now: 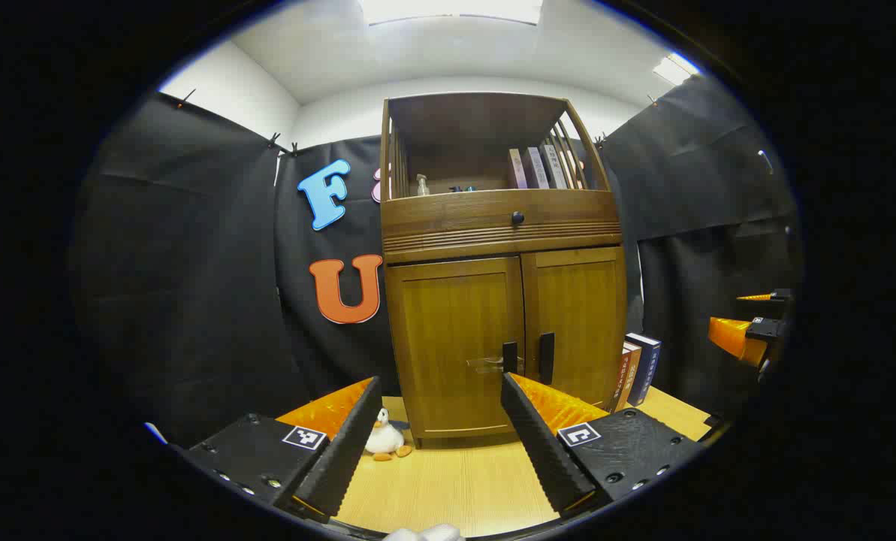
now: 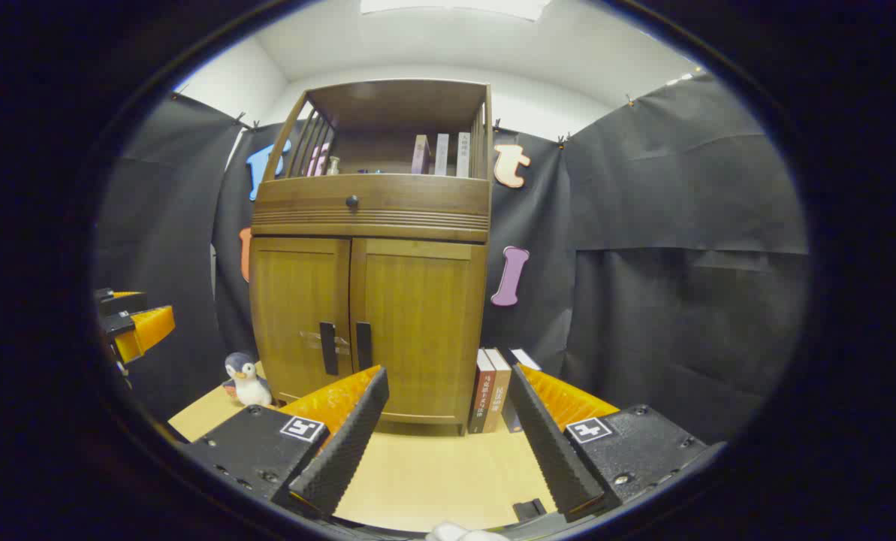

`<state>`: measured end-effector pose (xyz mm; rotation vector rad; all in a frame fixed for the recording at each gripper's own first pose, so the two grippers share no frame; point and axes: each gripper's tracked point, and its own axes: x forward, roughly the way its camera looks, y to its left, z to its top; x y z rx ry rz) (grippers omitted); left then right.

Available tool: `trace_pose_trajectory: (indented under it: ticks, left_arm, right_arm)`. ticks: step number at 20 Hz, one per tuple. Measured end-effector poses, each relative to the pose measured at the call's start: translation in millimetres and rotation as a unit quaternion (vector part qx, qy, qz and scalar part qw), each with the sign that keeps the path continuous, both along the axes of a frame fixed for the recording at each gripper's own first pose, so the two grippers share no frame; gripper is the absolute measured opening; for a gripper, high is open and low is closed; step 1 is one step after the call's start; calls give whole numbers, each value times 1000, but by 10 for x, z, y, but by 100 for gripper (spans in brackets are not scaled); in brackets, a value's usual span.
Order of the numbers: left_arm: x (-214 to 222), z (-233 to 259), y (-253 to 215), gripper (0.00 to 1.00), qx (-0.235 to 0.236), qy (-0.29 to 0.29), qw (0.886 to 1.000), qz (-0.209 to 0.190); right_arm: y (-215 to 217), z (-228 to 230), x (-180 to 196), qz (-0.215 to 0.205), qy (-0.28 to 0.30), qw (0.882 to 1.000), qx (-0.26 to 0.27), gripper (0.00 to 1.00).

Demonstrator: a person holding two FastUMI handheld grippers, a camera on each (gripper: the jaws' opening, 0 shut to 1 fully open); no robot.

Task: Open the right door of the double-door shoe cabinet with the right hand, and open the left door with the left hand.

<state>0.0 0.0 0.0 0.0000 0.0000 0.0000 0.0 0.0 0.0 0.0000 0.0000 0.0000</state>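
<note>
We see shoe cabinet [image 1: 504, 300] at 12 o'clock, both doors closed – left door [image 1: 455, 346], right door [image 2: 417, 330]. Left gripper [image 1: 440, 439] fingers spread, holding nothing; right gripper [image 2: 448, 439] likewise. Toy [image 1: 384, 437] at 6 o'clock of cabinet – partly hidden behind finger (penguin, apparently). Book labels unreadable.

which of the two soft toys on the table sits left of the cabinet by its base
The white duck with orange feet, at the cabinet's left front corner. The penguin has a dark head and stands farther left.
</note>
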Motion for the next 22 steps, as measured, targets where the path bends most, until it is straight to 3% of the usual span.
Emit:
trace_pose_trajectory:
  ticks: [14, 22]
  left_arm:
    - [-65, 12, 92, 96, -4, -2, 1000, 4]
    - [-95, -18, 52, 95, -4, 4, 1000, 20]
  right_arm:
    - [101, -60, 59, 1, 0, 1000, -8, 100]
    - [203, -486, 629, 26, 27, 999, -32, 100]
